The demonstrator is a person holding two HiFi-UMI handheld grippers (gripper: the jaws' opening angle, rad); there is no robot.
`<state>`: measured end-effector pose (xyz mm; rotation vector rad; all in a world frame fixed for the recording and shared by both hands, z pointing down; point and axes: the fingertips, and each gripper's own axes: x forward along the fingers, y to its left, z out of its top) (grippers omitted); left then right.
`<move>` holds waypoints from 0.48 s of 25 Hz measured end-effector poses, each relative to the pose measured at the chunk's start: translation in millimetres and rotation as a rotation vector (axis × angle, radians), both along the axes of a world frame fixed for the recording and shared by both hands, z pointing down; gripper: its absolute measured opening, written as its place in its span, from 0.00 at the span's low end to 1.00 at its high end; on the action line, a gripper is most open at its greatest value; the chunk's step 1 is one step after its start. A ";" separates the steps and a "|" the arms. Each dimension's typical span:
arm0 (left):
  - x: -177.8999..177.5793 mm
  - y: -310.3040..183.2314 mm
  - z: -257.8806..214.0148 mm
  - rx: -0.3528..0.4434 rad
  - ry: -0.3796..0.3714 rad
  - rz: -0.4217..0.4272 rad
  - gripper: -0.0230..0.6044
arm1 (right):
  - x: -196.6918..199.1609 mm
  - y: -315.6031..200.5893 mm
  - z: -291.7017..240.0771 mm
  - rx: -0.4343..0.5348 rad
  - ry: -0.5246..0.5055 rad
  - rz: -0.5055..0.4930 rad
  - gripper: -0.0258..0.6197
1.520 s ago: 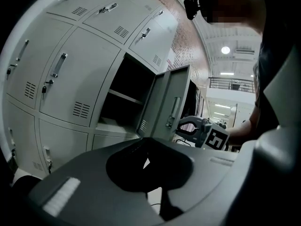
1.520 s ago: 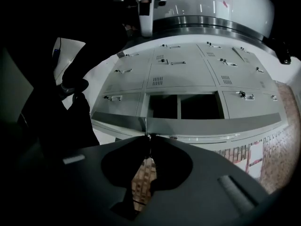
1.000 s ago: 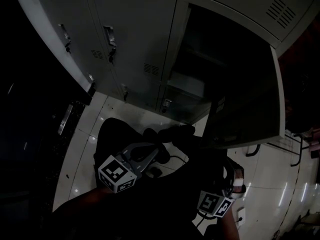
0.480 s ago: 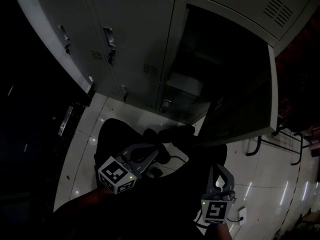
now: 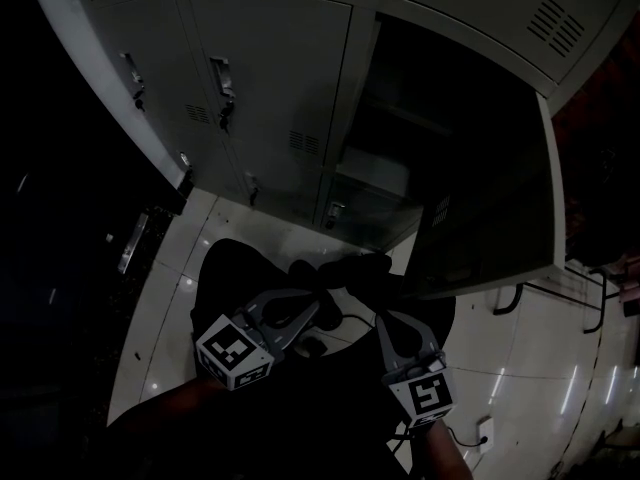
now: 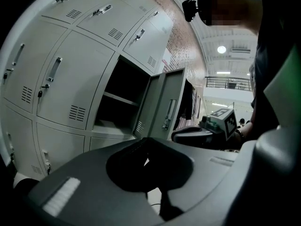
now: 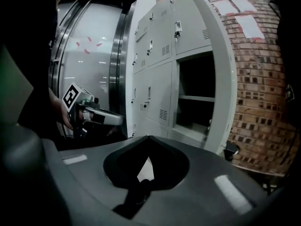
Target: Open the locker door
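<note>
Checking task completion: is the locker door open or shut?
Open. The locker door stands swung out, baring the dark compartment and its shelf.

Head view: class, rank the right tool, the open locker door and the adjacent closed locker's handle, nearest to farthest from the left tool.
1. right tool, just to its right.
2. open locker door, upper right.
3. adjacent closed locker's handle, far upper left.
</note>
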<state>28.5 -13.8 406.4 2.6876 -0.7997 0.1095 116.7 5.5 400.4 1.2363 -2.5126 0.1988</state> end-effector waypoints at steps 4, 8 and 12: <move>-0.8 -1.1 -0.3 0.001 0.004 -0.001 0.06 | -6.4 -4.1 8.1 -0.026 -0.033 0.002 0.04; 1.2 0.1 2.2 -0.007 0.003 0.002 0.06 | -7.3 -6.5 10.3 -0.027 -0.047 0.010 0.04; 3.0 1.3 2.6 -0.006 0.003 0.006 0.05 | -7.6 -6.3 11.6 -0.027 -0.046 0.011 0.04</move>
